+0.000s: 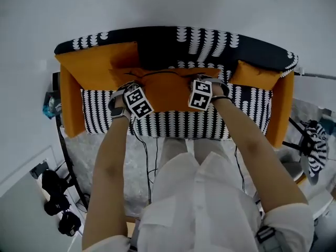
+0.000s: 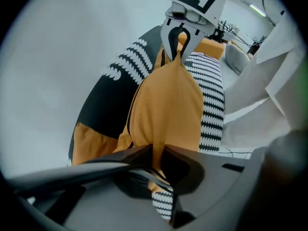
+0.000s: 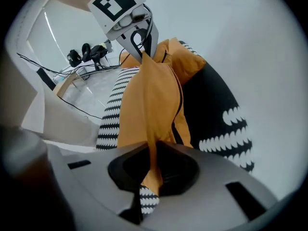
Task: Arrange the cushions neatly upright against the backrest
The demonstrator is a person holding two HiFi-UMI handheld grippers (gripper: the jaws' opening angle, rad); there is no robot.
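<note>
White wall and grey floor sit around a little black-and-white sofa (image 1: 173,124). One orange cushion (image 1: 167,94) is in the middle of the seat, just in front of the backrest (image 1: 210,43). The left hand-held gripper (image 2: 156,154) pinches its cloth tight, and the right hand-held gripper (image 3: 153,150) pinches it too. I think it still needs standing up straight. The left cushion (image 1: 97,62) already leans back. The right cushion (image 1: 255,76) looks slumped in its corner.

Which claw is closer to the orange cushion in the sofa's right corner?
The right gripper. It pinches the right edge of the middle cushion, nearer the corner cushion; the left gripper pinches its opposite edge.
</note>
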